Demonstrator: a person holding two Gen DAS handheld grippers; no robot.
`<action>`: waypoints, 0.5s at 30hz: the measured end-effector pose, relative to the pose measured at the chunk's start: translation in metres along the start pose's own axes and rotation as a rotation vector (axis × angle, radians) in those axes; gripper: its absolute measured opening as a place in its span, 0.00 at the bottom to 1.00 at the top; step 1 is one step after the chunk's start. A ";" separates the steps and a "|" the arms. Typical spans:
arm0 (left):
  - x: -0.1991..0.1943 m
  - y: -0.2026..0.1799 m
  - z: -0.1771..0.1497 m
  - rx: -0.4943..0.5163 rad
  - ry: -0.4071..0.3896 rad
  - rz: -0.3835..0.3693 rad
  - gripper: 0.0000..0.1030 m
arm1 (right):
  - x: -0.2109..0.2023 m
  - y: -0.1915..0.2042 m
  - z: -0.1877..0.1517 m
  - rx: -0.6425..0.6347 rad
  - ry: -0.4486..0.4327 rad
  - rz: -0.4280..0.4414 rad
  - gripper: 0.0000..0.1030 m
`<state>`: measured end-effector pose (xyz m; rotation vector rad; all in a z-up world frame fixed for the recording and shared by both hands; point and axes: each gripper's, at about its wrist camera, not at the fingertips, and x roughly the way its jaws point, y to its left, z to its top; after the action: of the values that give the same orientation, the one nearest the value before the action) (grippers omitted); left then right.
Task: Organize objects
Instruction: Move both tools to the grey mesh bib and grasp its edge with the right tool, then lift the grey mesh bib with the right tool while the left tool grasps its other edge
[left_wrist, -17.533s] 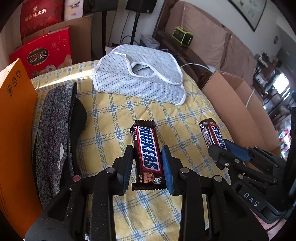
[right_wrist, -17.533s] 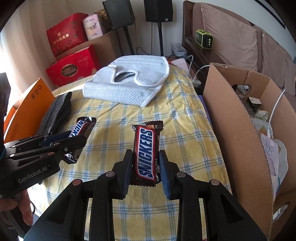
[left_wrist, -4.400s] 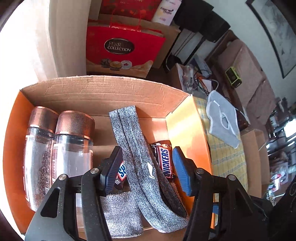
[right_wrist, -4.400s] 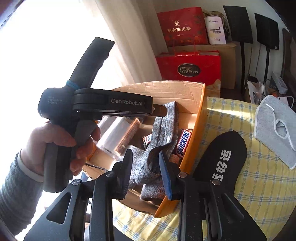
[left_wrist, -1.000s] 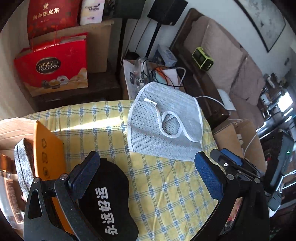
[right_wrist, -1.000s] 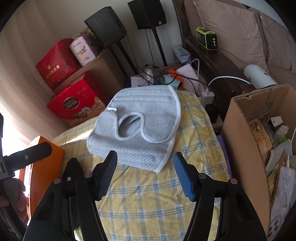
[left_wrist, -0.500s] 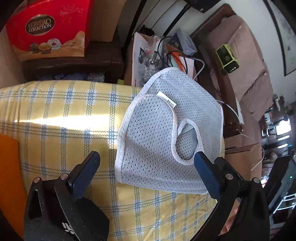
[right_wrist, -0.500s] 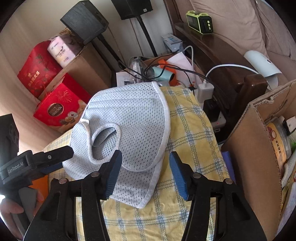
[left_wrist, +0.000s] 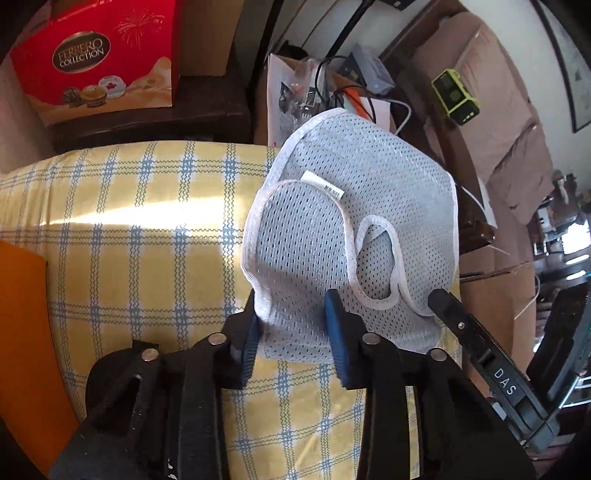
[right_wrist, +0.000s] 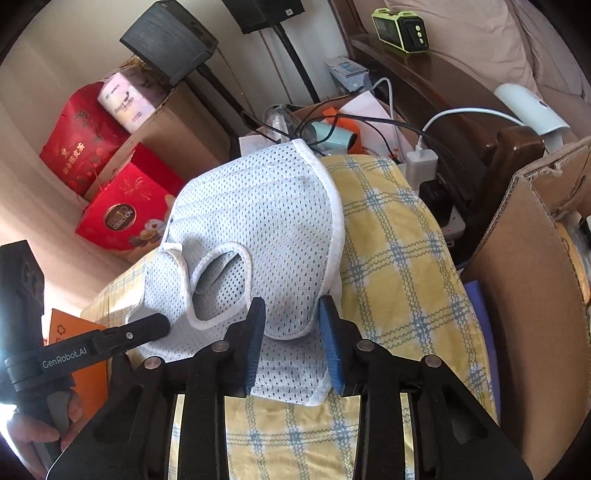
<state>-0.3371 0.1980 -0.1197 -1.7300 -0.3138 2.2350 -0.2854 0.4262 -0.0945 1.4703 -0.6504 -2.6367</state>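
Orange cardboard box wall at the far left, touching the edge of the yellow cloth with blue checks spread over the table. Behind it, on a dark low shelf, a red gift box with a Ferrero Collection oval, and in the right wrist view a second red box with gold characters above it beside a white wrapped roll on a brown carton. Further right, black speakers on stands, a tangle of cables and papers, a lime-green device on a dark wooden ledge, brown sofa cushions, and an open brown cardboard box at the table's right side.

Pale grey mesh garment with white binding lying at the far edge of the cloth, partly overhanging it. Left gripper closing, near-left corner of the mesh bunched between its blue pads. Right gripper closing too, a raised fold of the same mesh between its pads. Cannot tell for sure how firmly either pad presses.
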 end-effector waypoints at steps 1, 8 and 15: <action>-0.006 -0.003 -0.002 0.011 -0.026 0.005 0.22 | -0.003 0.001 0.000 -0.008 -0.008 -0.005 0.23; -0.049 -0.017 -0.010 0.066 -0.127 -0.043 0.13 | -0.028 0.010 0.000 -0.021 -0.052 0.019 0.11; -0.098 -0.016 -0.029 0.095 -0.160 -0.098 0.11 | -0.051 0.019 -0.019 -0.053 -0.055 0.043 0.10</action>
<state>-0.2844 0.1771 -0.0332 -1.4601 -0.3147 2.2820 -0.2451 0.4154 -0.0550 1.3593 -0.6049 -2.6488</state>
